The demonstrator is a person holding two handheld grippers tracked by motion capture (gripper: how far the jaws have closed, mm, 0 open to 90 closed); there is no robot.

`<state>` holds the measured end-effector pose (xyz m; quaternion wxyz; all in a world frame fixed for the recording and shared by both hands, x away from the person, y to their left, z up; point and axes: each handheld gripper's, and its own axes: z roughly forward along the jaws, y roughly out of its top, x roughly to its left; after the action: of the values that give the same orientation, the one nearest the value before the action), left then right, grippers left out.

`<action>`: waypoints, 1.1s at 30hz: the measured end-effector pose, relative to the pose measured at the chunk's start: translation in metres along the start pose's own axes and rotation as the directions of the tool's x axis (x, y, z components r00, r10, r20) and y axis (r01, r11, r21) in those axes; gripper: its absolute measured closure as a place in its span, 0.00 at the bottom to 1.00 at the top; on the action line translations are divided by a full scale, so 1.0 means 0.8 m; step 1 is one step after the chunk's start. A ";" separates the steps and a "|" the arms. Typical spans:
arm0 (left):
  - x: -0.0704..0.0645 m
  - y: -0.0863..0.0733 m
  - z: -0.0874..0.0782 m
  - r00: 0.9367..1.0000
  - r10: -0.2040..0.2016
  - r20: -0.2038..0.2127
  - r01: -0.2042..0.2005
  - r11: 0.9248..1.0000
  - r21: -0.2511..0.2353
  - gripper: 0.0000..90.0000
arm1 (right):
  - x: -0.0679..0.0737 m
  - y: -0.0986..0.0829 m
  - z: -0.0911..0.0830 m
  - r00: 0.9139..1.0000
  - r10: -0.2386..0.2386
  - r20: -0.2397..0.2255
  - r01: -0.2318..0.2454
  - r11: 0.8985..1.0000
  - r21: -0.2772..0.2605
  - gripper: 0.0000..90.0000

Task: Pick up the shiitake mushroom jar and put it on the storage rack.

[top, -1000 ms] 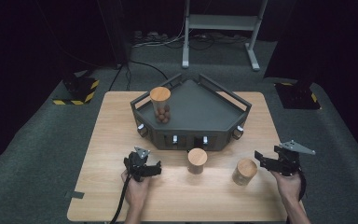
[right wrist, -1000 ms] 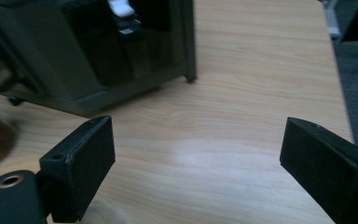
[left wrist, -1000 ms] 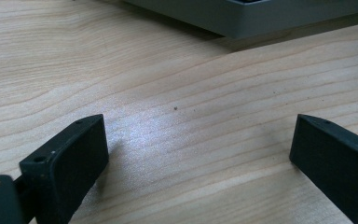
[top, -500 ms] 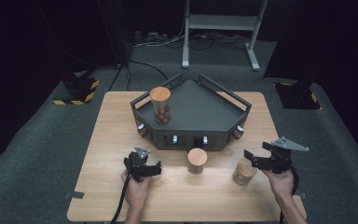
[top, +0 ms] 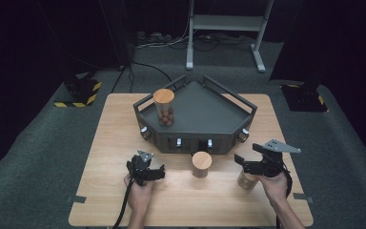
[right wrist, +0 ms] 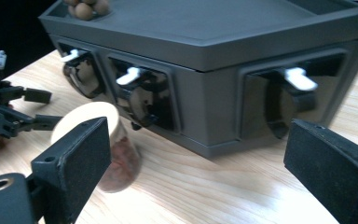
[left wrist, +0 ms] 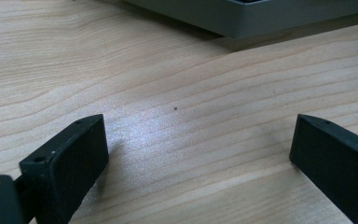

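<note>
Three clear jars with wooden lids are in the high view. One jar (top: 163, 107) holding brown balls stands on the dark angular tray (top: 205, 114). A second jar (top: 201, 163) stands on the table in front of the tray; it is also in the right gripper view (right wrist: 98, 144), just beyond the left jaw, with brown contents. The third jar (top: 246, 181) is partly hidden under my right gripper (top: 247, 164), which hovers over it. The right gripper (right wrist: 200, 149) is open and faces the tray's front. My left gripper (top: 148, 167) (left wrist: 196, 140) is open, low over bare wood.
The tray's front wall (right wrist: 205, 93) carries several dark knobs with white levers (right wrist: 298, 77). The wooden table (top: 105, 143) has free room at the left and along the front edge. A cable (top: 124, 205) trails from the left gripper. Dark floor surrounds the table.
My right gripper has moved left and forward, from beside the right-hand jar to above it. The left gripper and the jars have stayed put.
</note>
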<state>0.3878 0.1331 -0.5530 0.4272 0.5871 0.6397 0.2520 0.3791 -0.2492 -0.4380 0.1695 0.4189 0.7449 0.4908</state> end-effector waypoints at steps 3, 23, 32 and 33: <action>0.000 0.000 0.000 1.000 0.001 0.000 -0.001 1.000 0.001 0.05 | 0.008 0.001 0.006 1.000 -0.005 -0.014 0.005 1.000 0.001 0.08; 0.000 0.000 0.000 1.000 0.001 0.000 -0.001 1.000 0.000 0.05 | 0.056 0.000 0.031 0.996 -0.045 -0.079 0.045 0.999 -0.001 0.09; 0.000 0.000 0.000 1.000 0.001 0.000 -0.001 1.000 0.000 0.05 | 0.072 -0.005 0.041 0.994 -0.055 -0.097 0.055 0.998 0.002 0.09; 0.000 0.000 0.000 1.000 0.000 0.000 0.000 1.000 0.000 0.05 | 0.074 -0.005 0.042 0.994 -0.056 -0.097 0.056 0.998 0.003 0.09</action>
<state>0.3878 0.1331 -0.5530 0.4273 0.5873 0.6395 0.2519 0.3645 -0.1835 -0.4479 0.1459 0.3741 0.7650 0.5035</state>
